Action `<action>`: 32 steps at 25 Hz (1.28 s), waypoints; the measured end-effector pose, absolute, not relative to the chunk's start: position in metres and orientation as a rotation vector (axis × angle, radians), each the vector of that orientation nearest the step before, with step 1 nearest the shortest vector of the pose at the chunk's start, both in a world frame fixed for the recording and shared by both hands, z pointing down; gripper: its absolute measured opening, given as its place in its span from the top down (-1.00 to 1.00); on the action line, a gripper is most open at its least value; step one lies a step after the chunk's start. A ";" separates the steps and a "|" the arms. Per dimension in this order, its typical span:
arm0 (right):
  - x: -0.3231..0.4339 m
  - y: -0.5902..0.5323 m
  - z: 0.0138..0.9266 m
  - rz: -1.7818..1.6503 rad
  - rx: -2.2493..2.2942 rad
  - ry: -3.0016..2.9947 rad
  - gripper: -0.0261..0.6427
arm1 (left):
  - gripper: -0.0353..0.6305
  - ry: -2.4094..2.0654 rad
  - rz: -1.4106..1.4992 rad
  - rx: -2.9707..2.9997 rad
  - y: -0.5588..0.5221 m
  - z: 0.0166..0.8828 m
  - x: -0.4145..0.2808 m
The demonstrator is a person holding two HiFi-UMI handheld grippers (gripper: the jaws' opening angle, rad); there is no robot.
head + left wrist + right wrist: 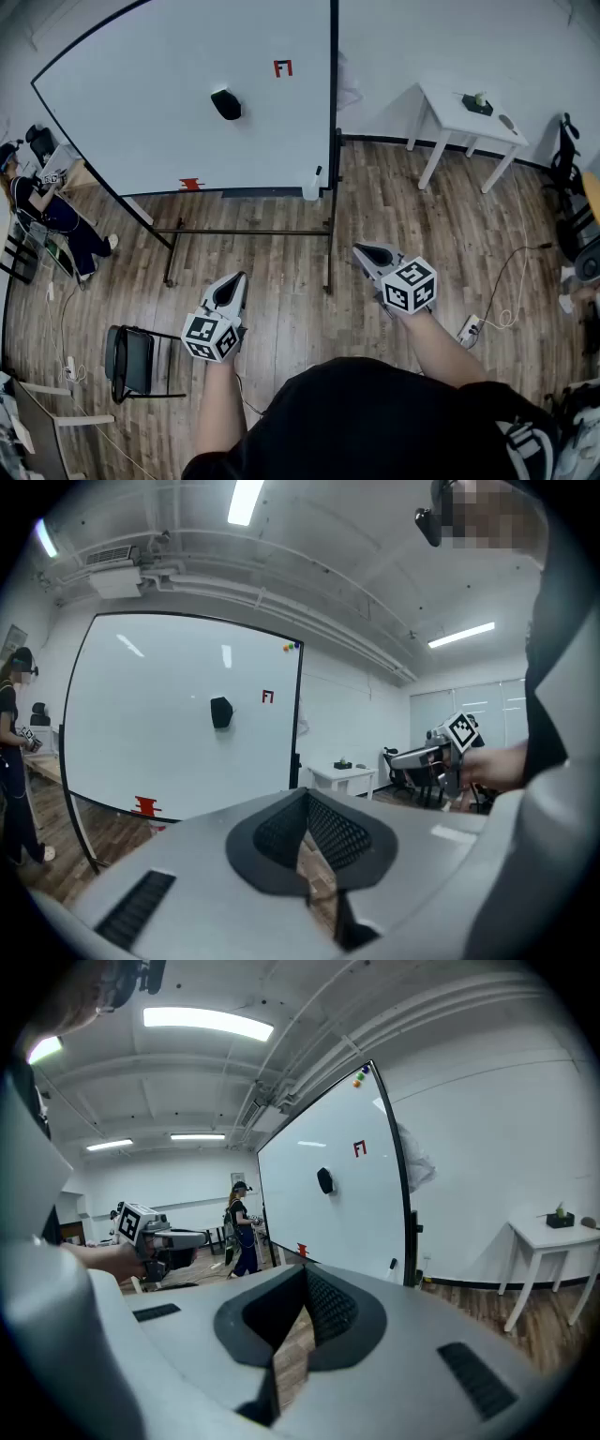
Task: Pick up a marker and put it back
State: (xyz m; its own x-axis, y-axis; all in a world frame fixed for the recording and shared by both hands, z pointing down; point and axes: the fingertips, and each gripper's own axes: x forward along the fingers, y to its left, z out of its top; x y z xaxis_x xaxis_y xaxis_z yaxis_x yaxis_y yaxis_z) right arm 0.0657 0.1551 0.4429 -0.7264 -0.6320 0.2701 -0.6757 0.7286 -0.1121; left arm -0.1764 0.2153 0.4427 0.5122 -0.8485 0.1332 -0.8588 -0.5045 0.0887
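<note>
A large whiteboard [178,103] on a wheeled stand stands ahead of me. On it are a black eraser [226,103] and a small red mark [283,67]. A red thing that looks like a marker [190,184] lies at the board's lower edge; the left gripper view shows that red marker [146,805] too. My left gripper [235,279] and right gripper [363,250] are held over the wooden floor, well short of the board. Both point toward it, shut, with nothing between their fingers. Each gripper view shows its own closed jaws, left [305,795] and right [304,1273].
The stand's base bars [246,232] lie on the floor between me and the board. A white side table [469,117] stands at the back right, a black chair [131,361] at the near left. A person [47,211] stands at the far left. A power strip [468,328] with cables lies on the right.
</note>
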 end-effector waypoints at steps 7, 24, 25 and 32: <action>0.036 0.158 0.444 0.308 1.070 -2.698 0.94 | 0.86 -1.447 0.099 2.619 0.214 0.443 -0.210; 0.031 0.108 0.463 0.389 1.172 -2.663 0.94 | 0.86 -1.408 0.131 2.633 0.173 0.445 -0.227; 0.033 0.102 0.466 0.395 1.173 -2.662 0.94 | 0.86 -1.411 0.138 2.632 0.168 0.446 -0.226; 0.036 0.044 0.487 0.441 1.156 -2.661 0.94 | 0.86 -1.427 0.187 2.600 0.120 0.456 -0.221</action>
State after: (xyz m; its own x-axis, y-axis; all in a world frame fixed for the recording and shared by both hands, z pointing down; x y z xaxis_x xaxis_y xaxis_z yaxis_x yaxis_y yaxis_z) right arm 0.0363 0.0437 0.4874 -0.6713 -0.6761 0.3038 -0.7379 0.6481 -0.1885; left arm -0.2212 0.1198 0.4564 0.5344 -0.8235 0.1907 -0.8448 -0.5278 0.0883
